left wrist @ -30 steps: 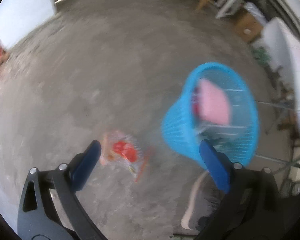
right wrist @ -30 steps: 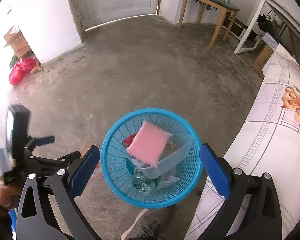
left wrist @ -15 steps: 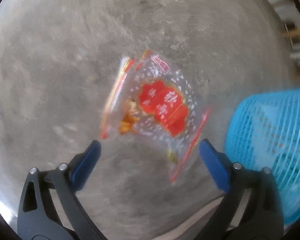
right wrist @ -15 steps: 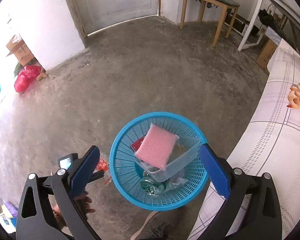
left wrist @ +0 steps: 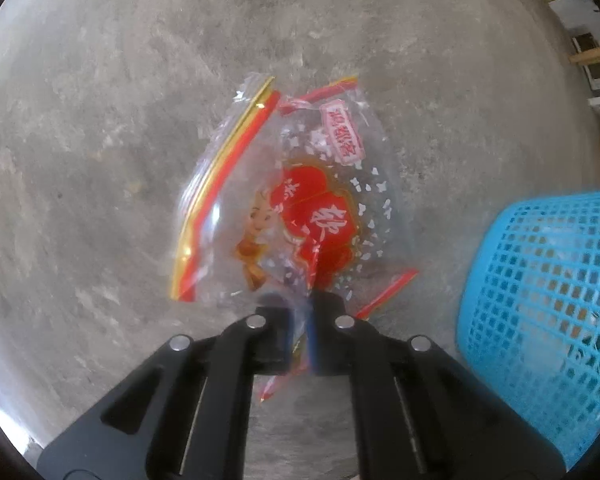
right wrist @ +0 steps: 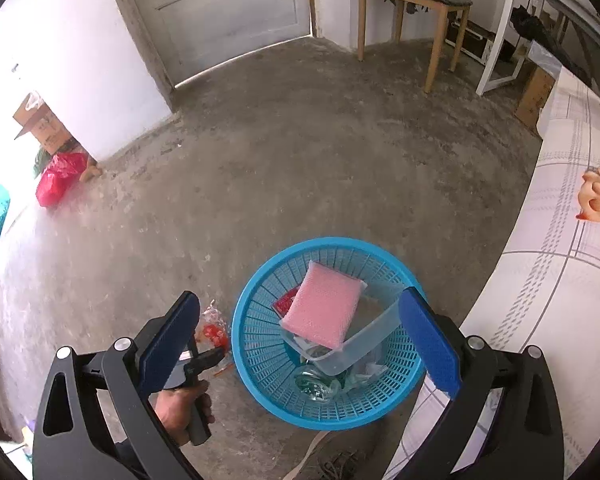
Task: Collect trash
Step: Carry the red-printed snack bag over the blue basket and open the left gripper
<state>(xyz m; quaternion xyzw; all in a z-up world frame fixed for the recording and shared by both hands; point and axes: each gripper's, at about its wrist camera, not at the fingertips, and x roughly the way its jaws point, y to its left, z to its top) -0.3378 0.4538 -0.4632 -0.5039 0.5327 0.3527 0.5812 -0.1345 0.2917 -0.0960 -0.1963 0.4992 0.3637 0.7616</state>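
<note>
- Snack wrapper [left wrist: 300, 208]: clear plastic bag with red label and red-and-gold sealed edges, lying crumpled on the concrete floor [left wrist: 100, 120], just left of the basket. Its near edge passes between the left fingers.
- Left gripper [left wrist: 300, 320]: half a second ago spread wide above the wrapper; now drawn almost together on the wrapper's near edge, only a thin gap showing, filled by plastic. Judged a pinch just made; whether the bag has lifted off the floor cannot be told.
- Left gripper, seen from the right wrist view [right wrist: 210, 354]: low at the floor beside the basket, tip at the wrapper [right wrist: 214, 324].
- Right gripper [right wrist: 300, 334]: fingers wide apart, holding nothing, hovering over the basket; little changed over the last second.
- Blue mesh basket [right wrist: 260, 364]: upright on the floor, already holding a pink sponge [right wrist: 324, 310], a clear plastic tub [right wrist: 364, 340] and crumpled clear plastic at the bottom.
- Task standing: pick-up stage apparently complete for this item; lift and short carry rightward over the basket rim remain.
- Handling note: thin film may slip from an edge-only grip.
</note>
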